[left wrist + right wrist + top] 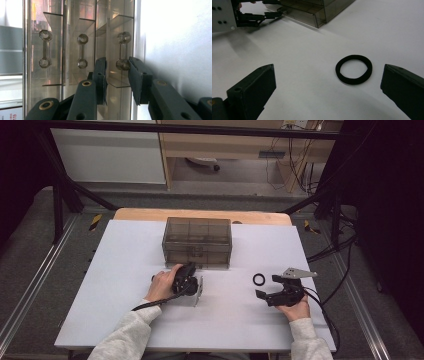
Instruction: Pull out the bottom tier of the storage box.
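A smoky clear plastic box (197, 240) with inner compartments stands at the middle back of the white table (120, 285). My left gripper (194, 266) is at its front wall. In the left gripper view the box (75, 30) appears turned on its side, and my left gripper (117, 64) straddles one of three dumbbell-shaped clear handles (122, 51). The right pad (136, 75) touches its knob, and a gap shows at the other pad. A black ring (255, 280) lies flat on the table. My right gripper (328, 67) stands wide open just short of the ring (353, 80), touching nothing.
A wooden board edge (200, 214) shows behind the white sheet. Black frame bars and cables (330, 250) run along the right side. Bare white surface lies to the left and in front of both hands. The left gripper (270, 15) shows at the box's front corner (317, 21).
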The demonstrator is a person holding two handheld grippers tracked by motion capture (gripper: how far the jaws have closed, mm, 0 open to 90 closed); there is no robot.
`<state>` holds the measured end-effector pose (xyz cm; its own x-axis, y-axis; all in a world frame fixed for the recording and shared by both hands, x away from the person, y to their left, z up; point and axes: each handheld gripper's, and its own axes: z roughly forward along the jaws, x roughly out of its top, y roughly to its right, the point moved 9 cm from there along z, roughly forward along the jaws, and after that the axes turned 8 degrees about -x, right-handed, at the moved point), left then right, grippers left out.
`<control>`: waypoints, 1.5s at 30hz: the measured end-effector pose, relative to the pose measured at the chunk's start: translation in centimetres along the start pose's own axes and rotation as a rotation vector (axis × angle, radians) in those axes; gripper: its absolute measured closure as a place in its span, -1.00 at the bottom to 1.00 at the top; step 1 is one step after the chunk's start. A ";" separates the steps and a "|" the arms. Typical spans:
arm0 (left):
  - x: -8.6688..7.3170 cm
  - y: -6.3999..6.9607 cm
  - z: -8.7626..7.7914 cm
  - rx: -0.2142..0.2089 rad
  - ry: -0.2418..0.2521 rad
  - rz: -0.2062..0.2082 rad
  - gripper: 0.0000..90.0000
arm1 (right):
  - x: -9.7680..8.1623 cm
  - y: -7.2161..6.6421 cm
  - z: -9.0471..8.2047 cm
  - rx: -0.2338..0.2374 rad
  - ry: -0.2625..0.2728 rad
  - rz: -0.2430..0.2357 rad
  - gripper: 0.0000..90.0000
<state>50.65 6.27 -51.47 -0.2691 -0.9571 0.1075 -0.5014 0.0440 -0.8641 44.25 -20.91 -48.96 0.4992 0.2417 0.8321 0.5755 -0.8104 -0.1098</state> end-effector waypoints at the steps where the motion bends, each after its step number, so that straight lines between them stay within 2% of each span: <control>1: 0.0 0.0 -0.1 -0.001 -0.003 0.000 0.52 | 0.0 0.0 0.0 -0.001 0.001 0.002 -0.99; 9: 0.0 0.2 -0.4 -0.003 0.012 -0.001 0.52 | 0.0 0.0 0.0 0.001 -0.002 0.002 -0.99; 18: 0.1 0.4 -0.7 -0.003 0.001 0.000 0.52 | -0.1 -0.1 0.1 0.001 -0.008 0.008 -0.99; 27: 0.2 0.6 -0.9 0.000 0.015 -0.006 0.52 | -0.1 -0.1 0.1 0.002 -0.006 0.007 -0.99; 45: 0.3 0.9 -1.5 -0.001 0.010 -0.002 0.52 | -0.1 -0.1 0.0 0.004 -0.003 0.003 -0.99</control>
<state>48.90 6.43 -51.52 -0.2760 -0.9544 0.1139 -0.5027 0.0423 -0.8634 44.15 -20.83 -49.00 0.5032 0.2408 0.8300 0.5761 -0.8093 -0.1145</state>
